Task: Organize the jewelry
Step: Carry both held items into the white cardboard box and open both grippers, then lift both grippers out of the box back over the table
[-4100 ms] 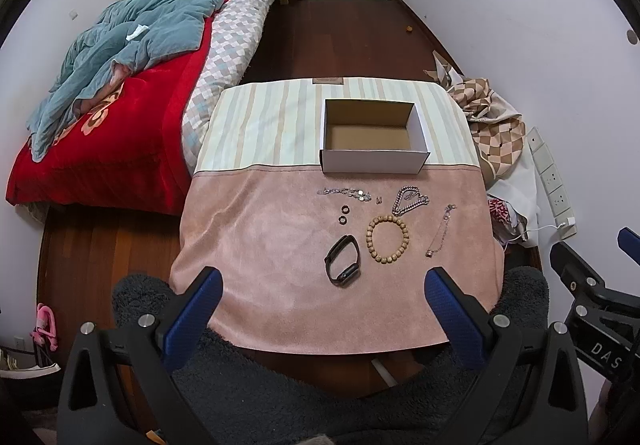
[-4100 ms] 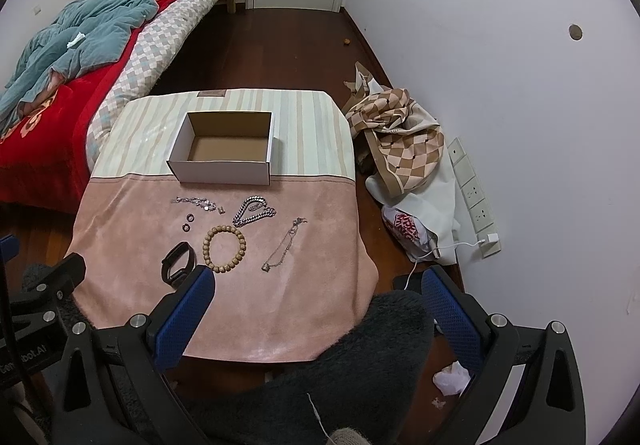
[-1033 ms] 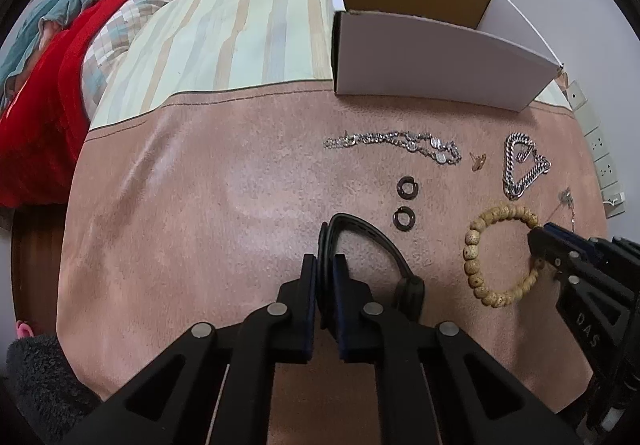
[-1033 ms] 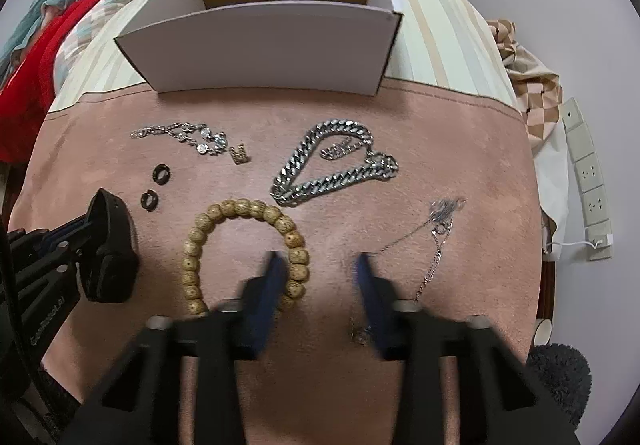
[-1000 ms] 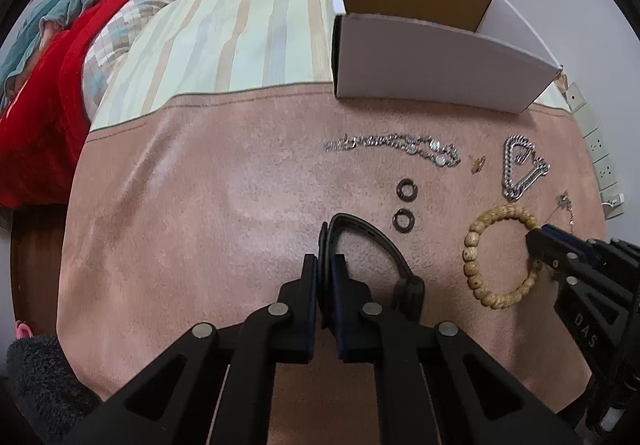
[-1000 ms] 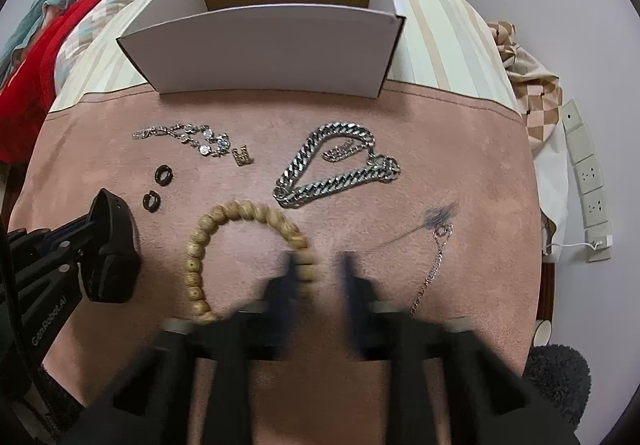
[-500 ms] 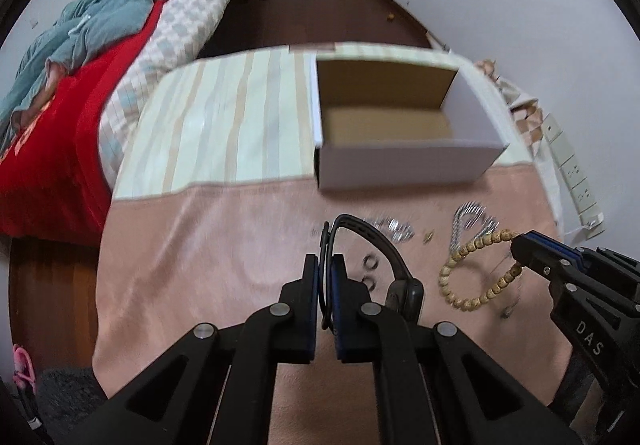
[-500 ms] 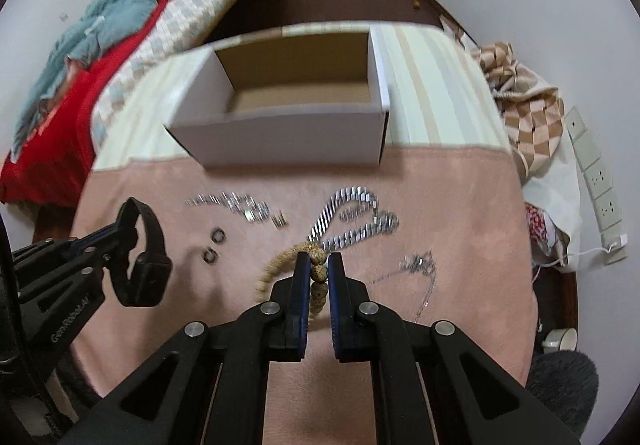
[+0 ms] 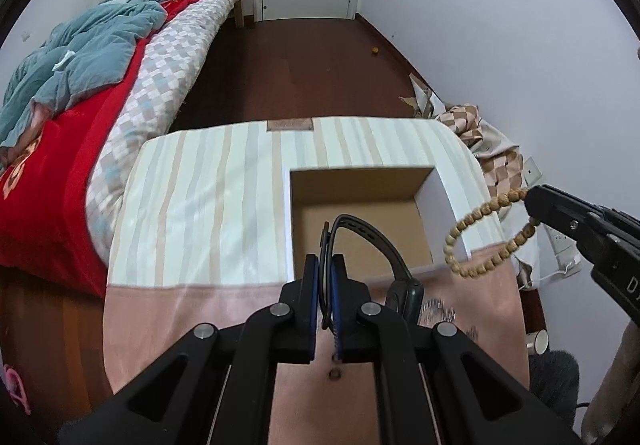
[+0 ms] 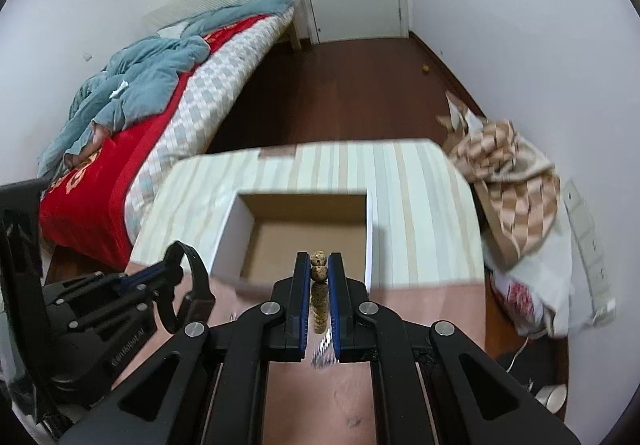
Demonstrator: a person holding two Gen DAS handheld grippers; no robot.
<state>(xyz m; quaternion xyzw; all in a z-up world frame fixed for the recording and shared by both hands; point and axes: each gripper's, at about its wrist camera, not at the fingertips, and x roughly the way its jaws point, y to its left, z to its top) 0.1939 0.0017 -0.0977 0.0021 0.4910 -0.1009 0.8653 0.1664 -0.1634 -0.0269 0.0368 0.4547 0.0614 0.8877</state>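
My left gripper (image 9: 327,265) is shut on the black wristband (image 9: 374,241) and holds it in the air over the near wall of the open cardboard box (image 9: 360,221). My right gripper (image 10: 319,265) is shut on the wooden bead bracelet (image 10: 319,277), also lifted, just in front of the box (image 10: 304,233). In the left wrist view the bracelet (image 9: 476,237) hangs from the right gripper's tip (image 9: 534,201) beside the box's right wall. The box is empty. Blurred silver chains (image 9: 440,311) lie on the pink cloth below.
The table has a pink and striped cloth (image 9: 200,205). A bed with a red cover (image 9: 60,149) stands to the left. A checked cloth and bags (image 10: 512,181) lie on the floor to the right, by the wall sockets. A small ring (image 9: 333,373) lies on the cloth.
Both grippers closed on their items on the table, then lifted them up and forward towards the box. The view now looks down into the box from higher up.
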